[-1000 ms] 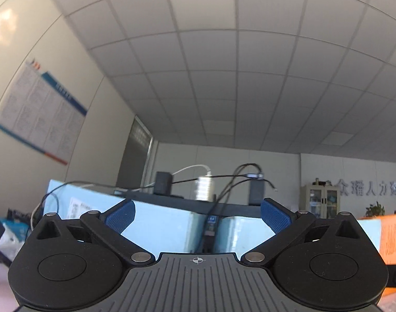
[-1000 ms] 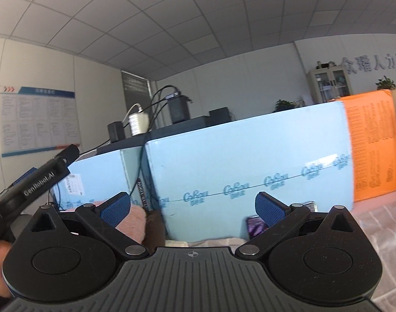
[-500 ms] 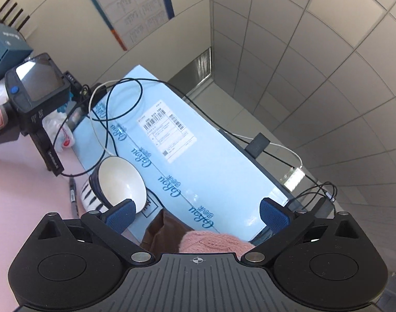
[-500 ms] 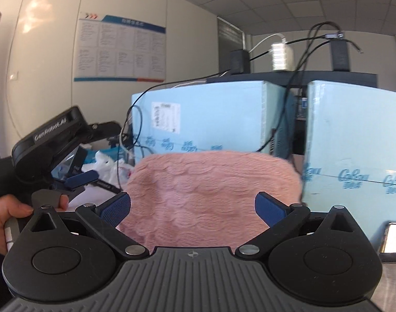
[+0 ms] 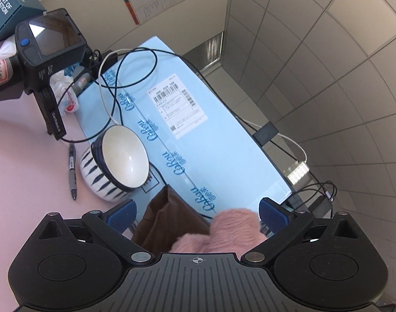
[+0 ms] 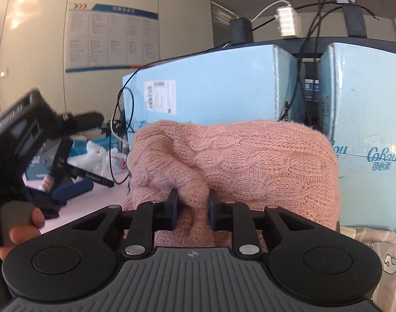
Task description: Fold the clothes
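Note:
A pink cable-knit sweater [image 6: 250, 161] lies in a heap in front of the blue boxes. My right gripper [image 6: 192, 210] is shut on a bunched fold at its near edge. My left gripper [image 5: 196, 214] is open and empty, its blue pads wide apart, just above a fuzzy pink part of the sweater [image 5: 231, 228] and a brown garment [image 5: 166, 221] beside it. The left gripper's body and the hand holding it show at the left of the right wrist view [image 6: 18, 140].
A striped bowl [image 5: 117, 158] and a pen [image 5: 72, 171] lie on the pink table [image 5: 21, 176]. Light blue cardboard boxes [image 6: 213, 85] with cables stand behind the clothes. A black device [image 5: 44, 52], a teal box and plastic bags sit at the far left.
My right gripper has closed on a fold of the pink sweater. My left gripper has swung from pointing at the ceiling down towards the table and the clothes, still open.

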